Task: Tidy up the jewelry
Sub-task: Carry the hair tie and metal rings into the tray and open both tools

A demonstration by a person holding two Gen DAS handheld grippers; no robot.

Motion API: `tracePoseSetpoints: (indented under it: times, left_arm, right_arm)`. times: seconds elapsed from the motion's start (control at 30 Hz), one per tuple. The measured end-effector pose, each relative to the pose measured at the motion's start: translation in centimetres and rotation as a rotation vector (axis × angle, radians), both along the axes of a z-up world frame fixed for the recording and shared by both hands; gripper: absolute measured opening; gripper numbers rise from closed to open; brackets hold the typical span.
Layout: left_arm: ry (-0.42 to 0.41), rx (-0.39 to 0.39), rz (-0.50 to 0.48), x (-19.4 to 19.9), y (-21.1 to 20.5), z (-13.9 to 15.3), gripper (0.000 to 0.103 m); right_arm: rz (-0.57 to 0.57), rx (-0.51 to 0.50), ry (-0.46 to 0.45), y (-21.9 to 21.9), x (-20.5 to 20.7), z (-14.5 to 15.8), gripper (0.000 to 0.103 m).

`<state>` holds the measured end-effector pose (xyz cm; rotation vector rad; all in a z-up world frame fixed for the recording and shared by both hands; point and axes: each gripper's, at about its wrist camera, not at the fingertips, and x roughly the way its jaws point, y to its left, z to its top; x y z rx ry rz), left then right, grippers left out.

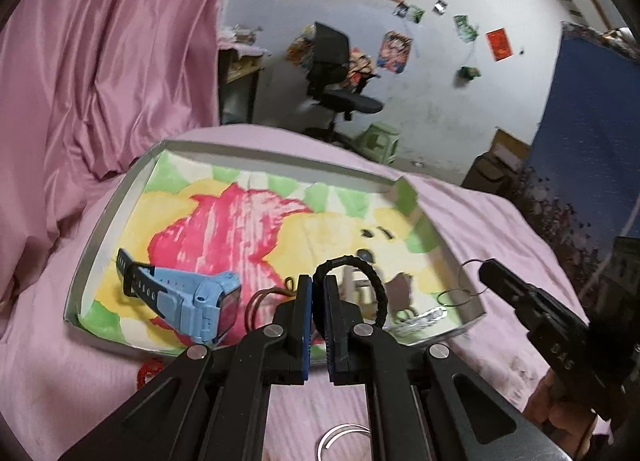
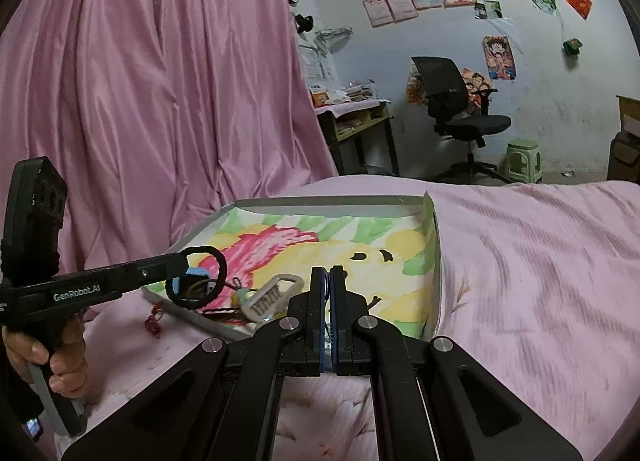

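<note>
My left gripper is shut on a black braided bracelet and holds it above the near edge of a shallow box lined with a pink, yellow and green drawing. The bracelet also shows in the right wrist view, hanging from the left gripper. A blue watch lies in the box at the left. A brown cord, a thin black loop and a pale clip also lie in the box. My right gripper is shut with nothing between its fingers, above the box's near right corner.
The box sits on a pink bedsheet. A red string bracelet lies on the sheet by the box's near left edge. A pink curtain hangs at the left. A black office chair and a green stool stand beyond the bed.
</note>
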<state>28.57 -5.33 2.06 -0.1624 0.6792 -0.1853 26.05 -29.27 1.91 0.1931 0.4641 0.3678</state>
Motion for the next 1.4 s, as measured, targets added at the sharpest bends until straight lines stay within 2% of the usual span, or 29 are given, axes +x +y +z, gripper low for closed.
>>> tracePoseSetpoints:
  times: [0.2,0.3,0.47,0.67,0.73,0.83,0.9,0.97,1.13,1.2,1.27,1.3,1.37,1.4]
  left_arm:
    - [0.062,0.036,0.024,1.0,-0.2,-1.1,0.006]
    - [0.095,0.048,0.034,1.3,-0.2,-1.6,0.006]
    - [0.135,0.042,0.034,1.6,0.0,-2.2,0.006]
    - [0.144,0.047,0.035,1.3,0.2,-2.5,0.007]
    - [0.14,0.046,0.033,1.2,0.2,-2.4,0.011]
    - [0.124,0.039,0.023,0.9,0.2,-2.2,0.029]
    - [0.106,0.041,0.026,0.5,0.2,-2.0,0.045]
    - [0.08,0.037,0.03,0.1,0.3,-1.6,0.05]
    - [0.034,0.023,0.021,-0.8,0.5,-0.8,0.053]
    - [0.013,0.025,0.025,-1.2,0.6,-0.5,0.062]
    - [-0.014,0.025,0.029,-1.8,0.7,-0.1,0.065]
    - [-0.03,0.025,0.031,-2.2,0.8,0.1,0.066]
    - [-0.051,0.031,0.038,-2.7,1.0,0.5,0.069]
    - [-0.067,0.035,0.047,-3.2,1.1,0.8,0.073]
  right_arm:
    - [-0.012,-0.002,0.019,0.8,1.0,-0.9,0.002]
    - [-0.011,-0.008,0.057,1.0,1.6,-1.7,0.002]
    - [-0.006,-0.016,0.098,1.0,2.1,-2.6,0.002]
    - [-0.007,-0.027,0.131,1.3,2.3,-3.2,0.003]
    - [-0.008,-0.029,0.135,1.2,2.2,-3.3,0.003]
    - [-0.012,-0.033,0.146,1.2,2.3,-3.5,0.003]
    - [-0.015,-0.035,0.148,1.2,2.2,-3.5,0.003]
    - [-0.015,-0.037,0.147,1.3,2.2,-3.5,0.004]
    - [-0.021,-0.05,0.136,1.3,2.1,-3.3,0.004]
    - [-0.024,-0.055,0.13,1.3,1.8,-3.2,0.004]
    - [-0.024,-0.058,0.124,1.3,1.7,-3.0,0.005]
    - [-0.024,-0.059,0.119,1.3,1.6,-3.0,0.008]
    - [-0.027,-0.057,0.101,1.3,1.1,-2.6,0.033]
    - [-0.027,-0.055,0.086,1.3,0.8,-2.4,0.038]
